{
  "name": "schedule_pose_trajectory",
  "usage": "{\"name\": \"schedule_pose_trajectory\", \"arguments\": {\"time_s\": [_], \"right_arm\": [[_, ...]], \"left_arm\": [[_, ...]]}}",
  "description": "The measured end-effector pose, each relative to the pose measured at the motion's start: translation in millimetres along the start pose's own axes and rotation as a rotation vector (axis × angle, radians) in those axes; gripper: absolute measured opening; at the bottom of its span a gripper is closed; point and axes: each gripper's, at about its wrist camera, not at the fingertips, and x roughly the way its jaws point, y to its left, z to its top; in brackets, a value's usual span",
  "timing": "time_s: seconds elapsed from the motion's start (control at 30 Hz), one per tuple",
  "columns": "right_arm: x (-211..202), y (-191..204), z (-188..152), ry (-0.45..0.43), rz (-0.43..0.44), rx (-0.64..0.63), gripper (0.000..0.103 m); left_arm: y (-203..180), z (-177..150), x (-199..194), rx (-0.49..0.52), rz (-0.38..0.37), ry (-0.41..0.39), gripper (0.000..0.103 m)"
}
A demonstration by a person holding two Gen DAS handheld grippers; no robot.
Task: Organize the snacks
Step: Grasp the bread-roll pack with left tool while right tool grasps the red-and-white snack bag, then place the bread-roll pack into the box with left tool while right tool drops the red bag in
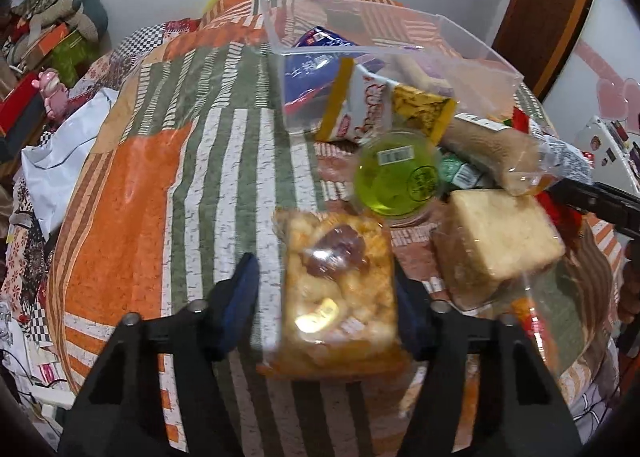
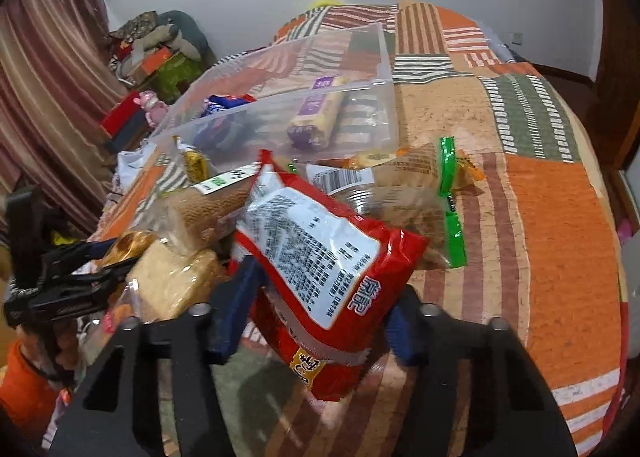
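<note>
My left gripper (image 1: 326, 293) has its fingers on both sides of a clear bag of golden puffed snacks (image 1: 336, 293); whether they grip it I cannot tell. Beyond it lie a green jelly cup (image 1: 396, 177), a wrapped cake slice (image 1: 496, 237) and a brown wafer pack (image 1: 488, 149). A clear plastic bin (image 1: 472, 41) behind them holds several snack packs. My right gripper (image 2: 316, 293) is shut on a red snack bag (image 2: 320, 253), held above the pile. The bin (image 2: 384, 57) shows behind it with a purple-labelled biscuit roll (image 2: 320, 113) inside. The left gripper's body shows at the left edge in the right wrist view.
Everything lies on a bed with an orange, green and striped patchwork quilt (image 1: 160, 161). A tan pack with a green edge (image 2: 424, 185) lies beside the pile. Boxes and clothes (image 1: 48, 29) are stacked past the bed's left side. A white wall stands behind.
</note>
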Motion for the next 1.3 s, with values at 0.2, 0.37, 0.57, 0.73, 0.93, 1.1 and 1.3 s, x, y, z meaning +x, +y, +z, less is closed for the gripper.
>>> {"name": "schedule_pose_trajectory", "arguments": {"time_s": [0.2, 0.37, 0.57, 0.73, 0.93, 1.1, 1.3], "right_arm": [[-15, 5, 3, -0.044, 0.052, 0.000, 0.026], [-30, 16, 8, -0.097, 0.034, -0.043, 0.020], [-43, 20, 13, -0.147, 0.028, -0.059, 0.020], [-53, 21, 22, -0.194, 0.027, -0.057, 0.020], [-61, 23, 41, -0.252, 0.026, -0.058, 0.020], [-62, 27, 59, -0.302, 0.019, -0.064, 0.020], [-56, 28, 83, -0.345, 0.003, -0.061, 0.020]], "left_arm": [[1, 0, -3, 0.008, 0.003, -0.013, 0.045], [2, 5, -13, -0.007, -0.004, -0.039, 0.045], [-2, 18, -39, -0.001, -0.002, -0.118, 0.045], [-7, 35, -62, 0.007, -0.007, -0.188, 0.045], [-15, 60, -80, 0.022, -0.007, -0.264, 0.045], [-20, 84, -88, 0.026, -0.010, -0.315, 0.045], [-25, 113, -89, 0.023, -0.030, -0.344, 0.045]]}}
